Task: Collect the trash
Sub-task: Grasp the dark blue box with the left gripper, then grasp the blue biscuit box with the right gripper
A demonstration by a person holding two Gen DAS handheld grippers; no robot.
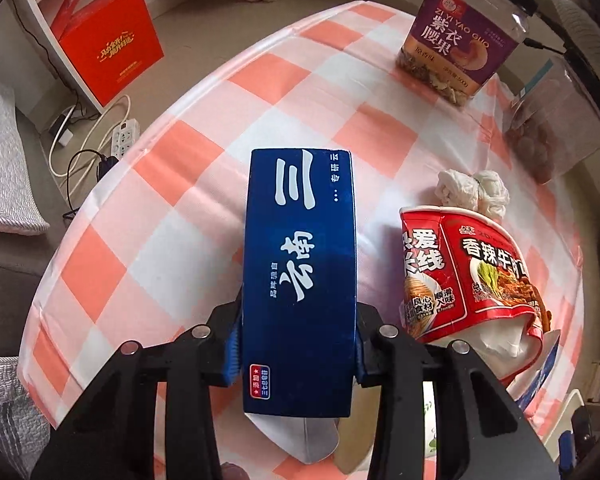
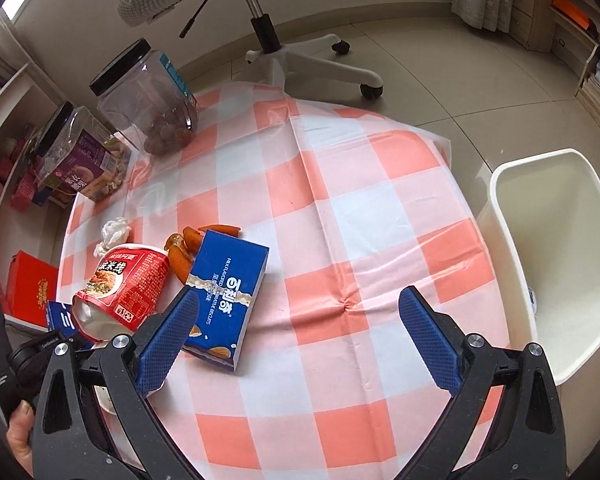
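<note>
the left tool point(image 1: 296, 344) pinches a tall dark blue cardboard carton point(image 1: 300, 280) at its sides, above the pink-and-white checked worktop point(image 1: 204, 152). it could clip the crushed red paper noodle cup point(image 1: 466, 276) alongside. the right tool point(image 2: 300, 320) hangs spread, empty; the white plastic bin point(image 2: 556, 248) stands well apart, so the carton may slip in transit.

Snack jars and room clutter around a checked table

A purple-labelled nut jar point(image 1: 458, 46) and a clear black-lidded jar point(image 2: 146, 98) are seen side by side at the far edge of the pink-and-white checked tablecloth point(image 2: 340, 216); a red gift box point(image 1: 110, 42) is propped by a white shelf, a power strip point(image 1: 125, 136) lies among cables on the floor, and a swivel chair point(image 2: 268, 48) is parked beyond the table.
</note>
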